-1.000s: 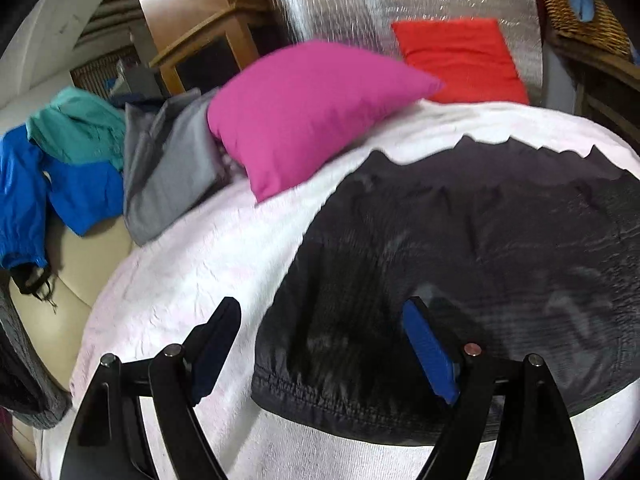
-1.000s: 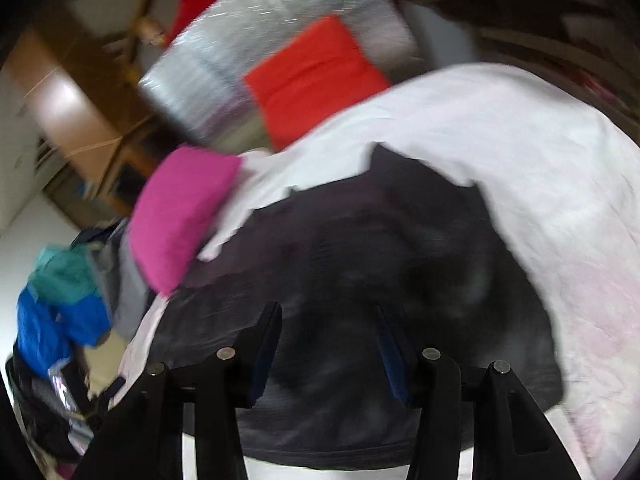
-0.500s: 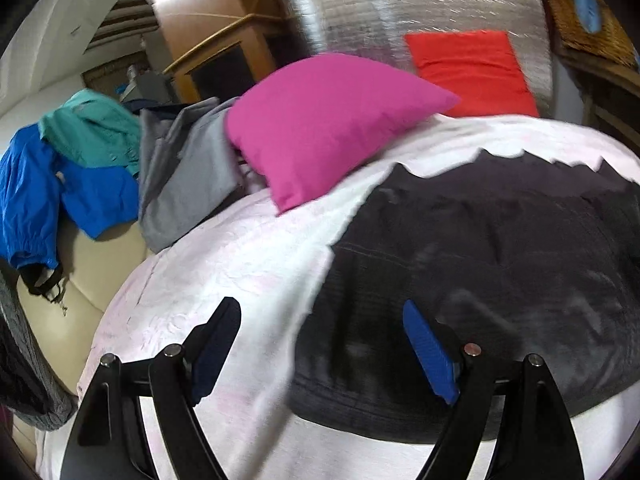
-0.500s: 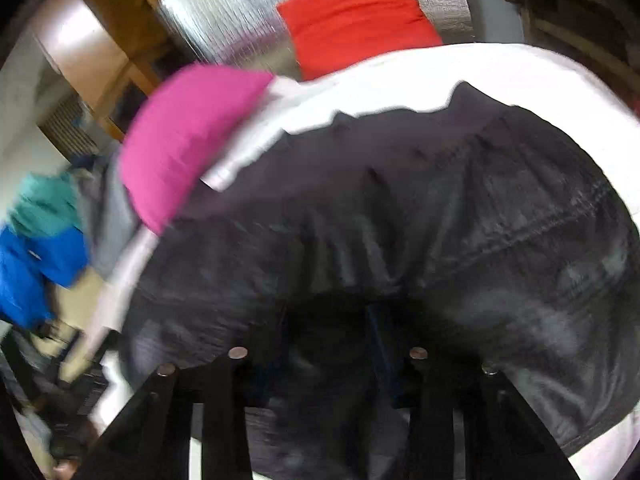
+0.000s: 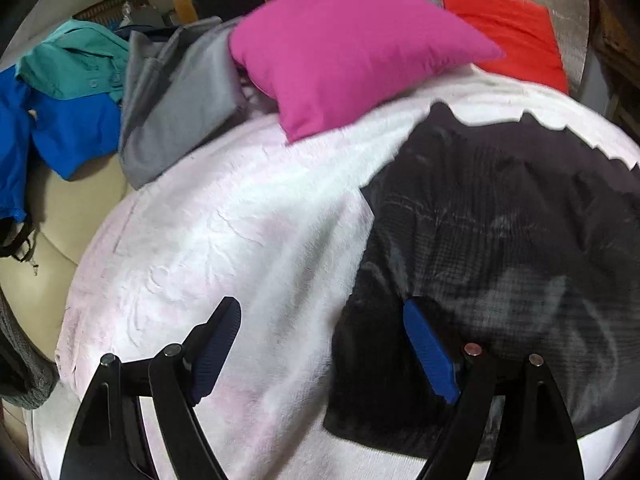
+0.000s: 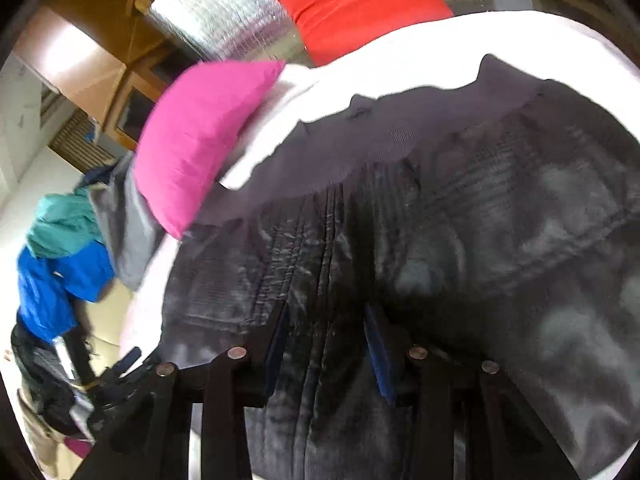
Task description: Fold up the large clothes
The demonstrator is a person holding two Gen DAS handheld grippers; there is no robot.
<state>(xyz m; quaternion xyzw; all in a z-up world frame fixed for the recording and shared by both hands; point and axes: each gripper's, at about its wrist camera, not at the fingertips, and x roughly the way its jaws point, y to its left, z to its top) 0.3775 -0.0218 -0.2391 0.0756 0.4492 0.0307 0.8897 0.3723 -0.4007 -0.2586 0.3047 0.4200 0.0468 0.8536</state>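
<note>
A large black garment (image 5: 500, 232) lies spread on a white blanket (image 5: 224, 240) over a bed. In the left wrist view my left gripper (image 5: 324, 320) is open and empty, straddling the garment's left edge, its right finger over the cloth. In the right wrist view the black garment (image 6: 460, 220) fills most of the frame. My right gripper (image 6: 326, 320) is low over a raised fold of it, with its blue pads on either side of the fold. I cannot tell whether it pinches the cloth.
A pink pillow (image 5: 348, 48) and a red pillow (image 5: 508, 28) lie at the head of the bed. Grey (image 5: 176, 92), teal (image 5: 72, 60) and blue (image 5: 60, 132) clothes are heaped at the left on a cream sofa. A silver padded headboard (image 6: 224, 12) stands behind.
The left gripper has shifted left, so the garment's edge now sits further right in its view. The right gripper has dropped down onto the garment, and a fold has risen between its fingers.
</note>
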